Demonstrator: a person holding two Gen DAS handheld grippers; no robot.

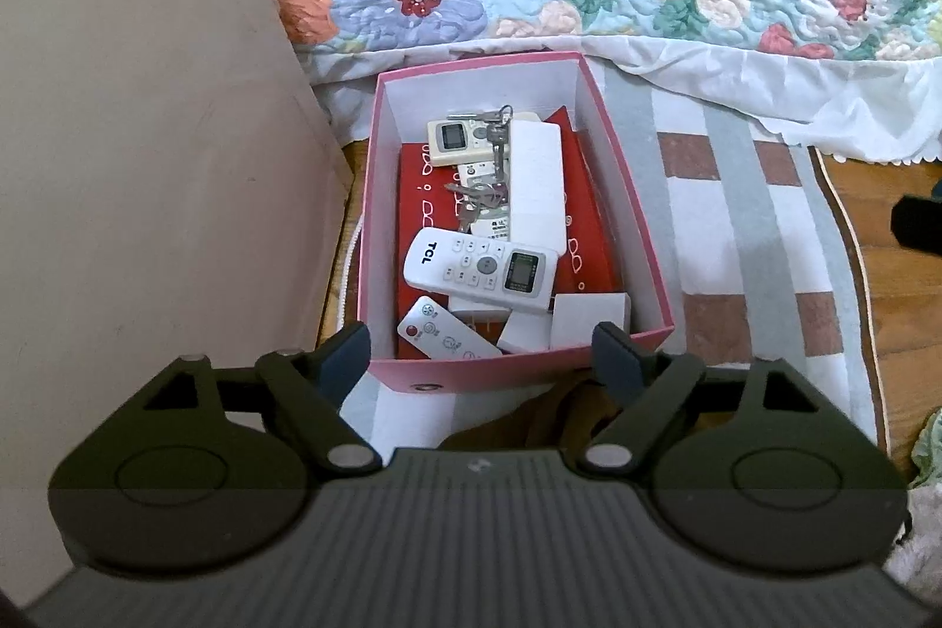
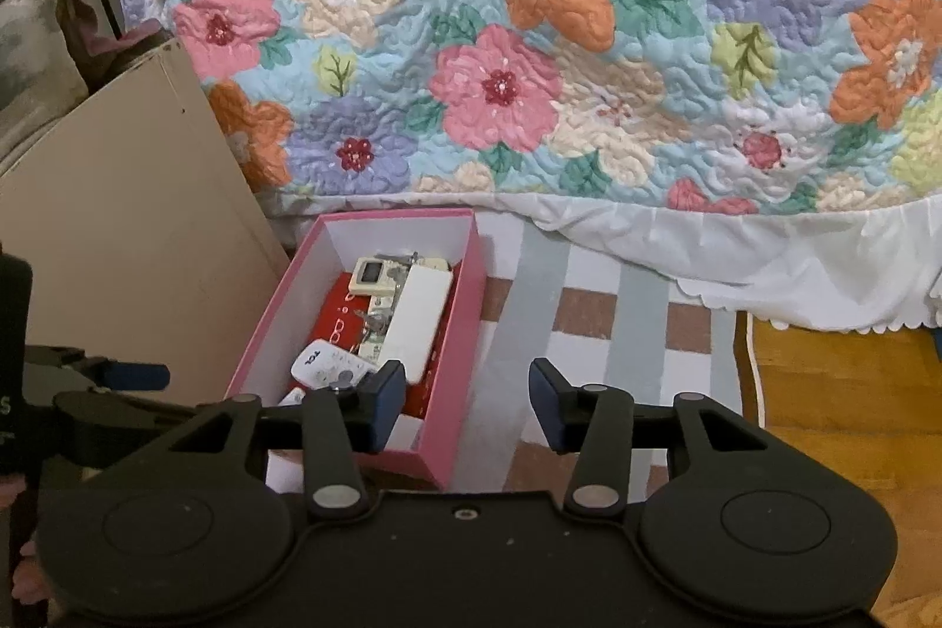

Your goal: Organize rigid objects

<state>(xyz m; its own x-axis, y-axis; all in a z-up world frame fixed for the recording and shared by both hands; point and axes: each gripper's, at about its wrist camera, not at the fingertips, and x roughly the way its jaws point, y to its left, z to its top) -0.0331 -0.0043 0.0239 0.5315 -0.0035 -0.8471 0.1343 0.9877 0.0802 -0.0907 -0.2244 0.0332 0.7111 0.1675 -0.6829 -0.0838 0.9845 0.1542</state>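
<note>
A pink box (image 1: 624, 192) with white inner walls stands on a striped rug. Inside lie a white TCL remote (image 1: 480, 269), a small fan remote (image 1: 444, 336), a cream remote with a screen (image 1: 456, 139), a long white block (image 1: 533, 186), keys (image 1: 494, 128), small white boxes (image 1: 589, 319) and red packaging (image 1: 415, 198). My left gripper (image 1: 480, 357) hangs over the box's near wall, open and holding nothing. In the right wrist view the same pink box (image 2: 453, 334) is at centre left. My right gripper (image 2: 468, 404) is open and empty at the box's near right corner.
A tall beige cardboard panel (image 1: 147, 169) leans left of the box. A floral quilt (image 2: 530, 39) with a white skirt (image 2: 765, 257) hangs behind. The striped rug (image 2: 589, 310) reaches right to wooden floor (image 2: 836, 381). The left gripper's body (image 2: 88, 392) shows at the right wrist view's left edge.
</note>
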